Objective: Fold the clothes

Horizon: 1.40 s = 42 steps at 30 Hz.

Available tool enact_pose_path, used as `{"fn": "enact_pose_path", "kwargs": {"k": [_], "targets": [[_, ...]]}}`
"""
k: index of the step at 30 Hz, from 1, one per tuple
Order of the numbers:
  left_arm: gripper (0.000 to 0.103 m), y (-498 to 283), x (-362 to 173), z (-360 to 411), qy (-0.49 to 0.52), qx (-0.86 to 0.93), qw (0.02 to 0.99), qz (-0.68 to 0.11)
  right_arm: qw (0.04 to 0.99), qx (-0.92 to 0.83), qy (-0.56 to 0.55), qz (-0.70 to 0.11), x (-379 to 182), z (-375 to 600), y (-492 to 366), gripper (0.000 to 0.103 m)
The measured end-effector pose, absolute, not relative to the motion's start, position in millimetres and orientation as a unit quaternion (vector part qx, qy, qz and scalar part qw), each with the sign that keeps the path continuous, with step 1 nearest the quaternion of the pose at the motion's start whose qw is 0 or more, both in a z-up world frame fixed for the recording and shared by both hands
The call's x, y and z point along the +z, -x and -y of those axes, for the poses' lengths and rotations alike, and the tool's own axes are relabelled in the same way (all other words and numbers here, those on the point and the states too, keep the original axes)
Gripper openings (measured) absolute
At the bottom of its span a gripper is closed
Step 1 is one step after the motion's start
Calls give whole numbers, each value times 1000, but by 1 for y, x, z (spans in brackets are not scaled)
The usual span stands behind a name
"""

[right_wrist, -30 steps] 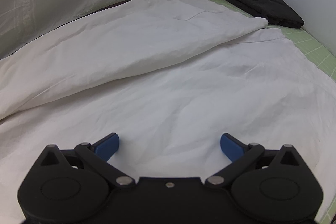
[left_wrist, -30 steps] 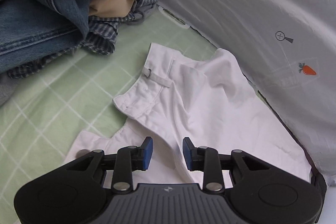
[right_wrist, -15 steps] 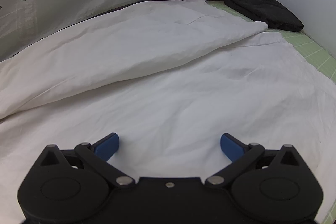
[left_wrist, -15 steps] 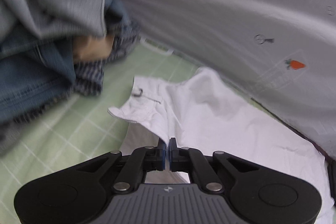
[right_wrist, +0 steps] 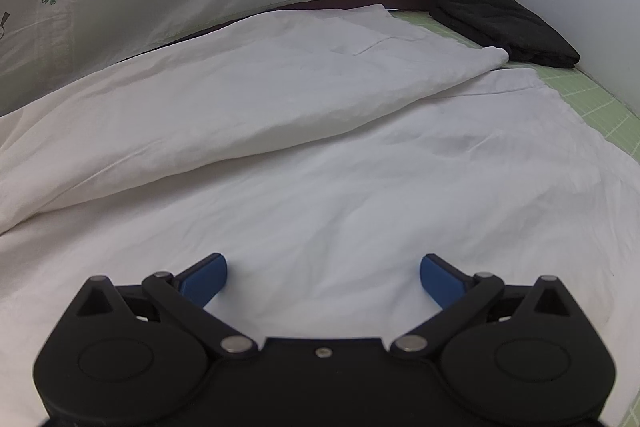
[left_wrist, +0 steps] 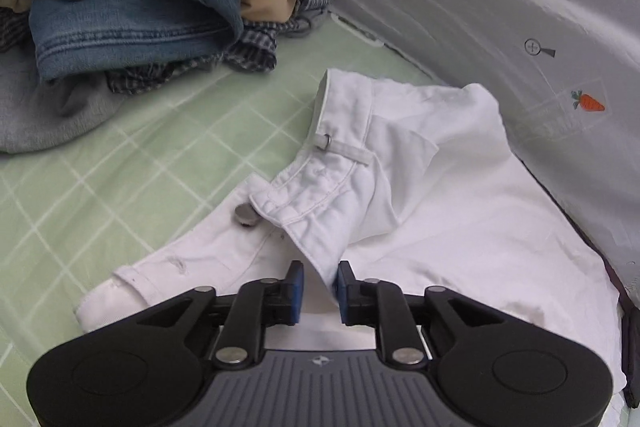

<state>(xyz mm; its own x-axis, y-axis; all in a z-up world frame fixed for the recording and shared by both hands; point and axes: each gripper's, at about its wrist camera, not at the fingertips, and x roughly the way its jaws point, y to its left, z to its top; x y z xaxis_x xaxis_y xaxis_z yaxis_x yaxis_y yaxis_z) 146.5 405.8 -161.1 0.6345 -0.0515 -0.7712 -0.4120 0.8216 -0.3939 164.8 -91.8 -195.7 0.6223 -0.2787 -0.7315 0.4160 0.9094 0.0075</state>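
Between left tongs (left_wrist: 319,285) — white trousers' (left_wrist: 400,187) waistband, legs trailing rightward

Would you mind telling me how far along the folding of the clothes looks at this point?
Early. Done, it seems: one folded black garment set aside by the wall. In hand: the white trousers lie spread on the green checked sheet, waistband flap turned over; the left gripper, slightly open, straddles that flap, while the right gripper hovers open over the legs. Left: the trousers' folds and the unfolded pile of jeans and shirts.
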Motion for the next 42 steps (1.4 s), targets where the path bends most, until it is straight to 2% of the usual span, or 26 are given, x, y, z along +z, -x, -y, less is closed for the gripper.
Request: {"fn": "enact_pose_path", "kwargs": {"k": [2, 9, 23, 32, 42], "targets": [[34, -143, -153, -404, 273, 106, 864, -409, 896, -189, -88, -393, -195, 93, -164, 103], [49, -123, -140, -371, 257, 93, 871, -408, 888, -184, -99, -411, -190, 102, -138, 103], [55, -77, -133, -266, 247, 67, 865, -432, 865, -225, -171, -415, -180, 220, -55, 103], [56, -49, -141, -188, 253, 71, 851, -455, 839, -248, -248, -415, -179, 329, -23, 103], [57, -25, -155, -139, 273, 97, 833, -470, 839, -219, -296, -400, -185, 391, -12, 103]]}}
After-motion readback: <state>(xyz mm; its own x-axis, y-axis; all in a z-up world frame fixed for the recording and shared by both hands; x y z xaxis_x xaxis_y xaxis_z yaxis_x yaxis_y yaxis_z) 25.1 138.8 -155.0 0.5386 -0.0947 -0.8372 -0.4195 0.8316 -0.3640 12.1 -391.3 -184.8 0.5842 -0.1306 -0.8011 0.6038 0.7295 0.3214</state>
